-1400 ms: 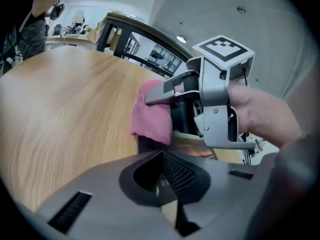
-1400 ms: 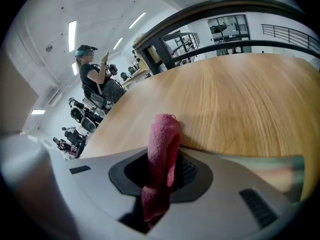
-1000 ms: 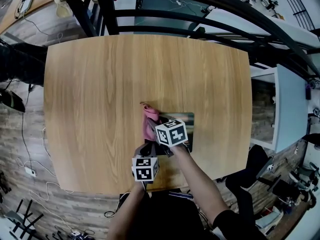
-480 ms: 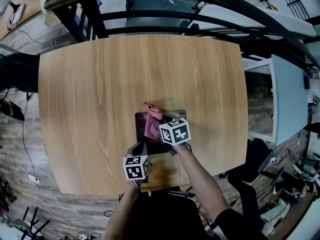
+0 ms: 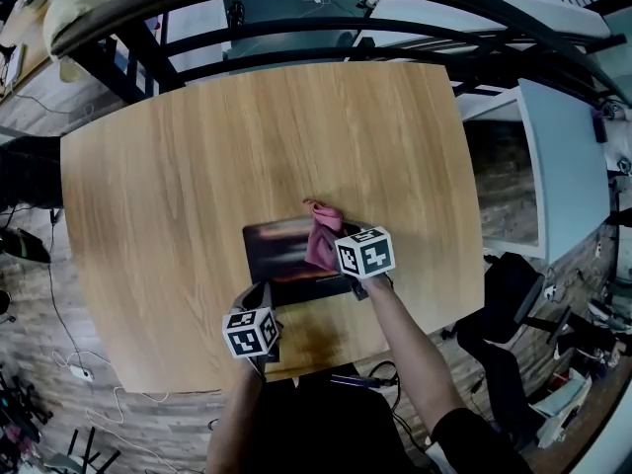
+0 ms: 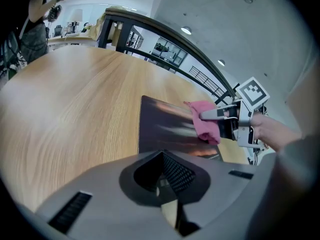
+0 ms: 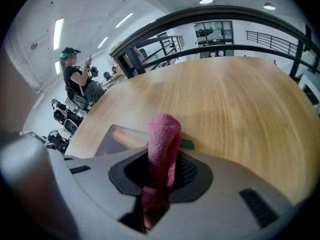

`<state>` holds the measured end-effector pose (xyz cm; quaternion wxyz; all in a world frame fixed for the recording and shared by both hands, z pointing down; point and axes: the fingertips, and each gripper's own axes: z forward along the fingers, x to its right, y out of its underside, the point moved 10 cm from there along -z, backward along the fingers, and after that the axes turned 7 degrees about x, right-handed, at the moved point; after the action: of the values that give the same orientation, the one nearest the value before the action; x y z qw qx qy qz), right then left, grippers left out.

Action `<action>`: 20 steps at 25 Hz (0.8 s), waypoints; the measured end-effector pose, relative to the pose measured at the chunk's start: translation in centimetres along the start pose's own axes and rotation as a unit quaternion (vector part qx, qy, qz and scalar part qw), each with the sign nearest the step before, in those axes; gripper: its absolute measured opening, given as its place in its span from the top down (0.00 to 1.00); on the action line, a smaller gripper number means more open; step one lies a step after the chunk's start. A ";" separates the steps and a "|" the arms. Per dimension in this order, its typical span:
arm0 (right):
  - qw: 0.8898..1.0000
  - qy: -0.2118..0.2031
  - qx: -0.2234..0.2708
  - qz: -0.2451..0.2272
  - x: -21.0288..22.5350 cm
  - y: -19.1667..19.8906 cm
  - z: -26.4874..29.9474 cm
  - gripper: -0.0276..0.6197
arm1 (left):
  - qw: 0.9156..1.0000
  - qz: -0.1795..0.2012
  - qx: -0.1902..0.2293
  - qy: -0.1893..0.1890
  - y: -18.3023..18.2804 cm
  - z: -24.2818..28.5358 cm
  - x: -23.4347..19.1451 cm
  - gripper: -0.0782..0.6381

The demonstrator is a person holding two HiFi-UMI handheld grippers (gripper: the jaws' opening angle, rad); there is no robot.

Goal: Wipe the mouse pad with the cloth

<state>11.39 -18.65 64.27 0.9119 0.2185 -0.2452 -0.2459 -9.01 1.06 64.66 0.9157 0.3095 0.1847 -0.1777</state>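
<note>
Pink cloth is pinched between the jaws of the right gripper. In the right gripper view a folded loop of it stands up out of the grip. From the head view the cloth hangs down onto the right part of the pad, and its upper bunch reaches just past the pad's far edge onto the table.

The pad is a dark, glossy rectangle with a reddish streak across it. It lies flat on the pale wood, towards the near edge of the table and directly ahead of the person holding the grippers. The right gripper comes at the pad from its near right side, and the marker cube on it sits over the pad's right end.

The left gripper has its jaws drawn together to a thin slit with nothing between them. It sits at the pad's near left corner, lower and closer to the body than the right one. Its tip meets that corner in the head view, but I cannot tell whether it presses on the pad. In the left gripper view the pad stretches away ahead, with the cloth and the right gripper over its far right side.

A black railing curves beyond the table's far edge. A dark chair stands on the floor to the table's right. In the right gripper view a second person in a cap stands well beyond the table, off to the left.
</note>
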 end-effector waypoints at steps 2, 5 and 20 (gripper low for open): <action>1.000 0.010 0.003 0.006 1.4 0.2 -0.7 0.82 | 1.000 0.000 0.002 -0.002 0.0 0.1 0.0 0.86; 0.999 0.033 0.005 0.007 3.2 0.7 -1.7 0.81 | 1.000 0.002 0.003 -0.004 0.1 0.2 0.1 0.86; 0.994 -0.021 0.097 0.039 -1.1 1.2 -6.9 0.81 | 0.999 -0.011 0.008 0.038 1.6 -1.5 0.3 0.86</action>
<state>14.79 -15.21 59.07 0.8898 0.2914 -0.2955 -0.1896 -8.37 3.12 64.26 0.9035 0.3211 0.2216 -0.1775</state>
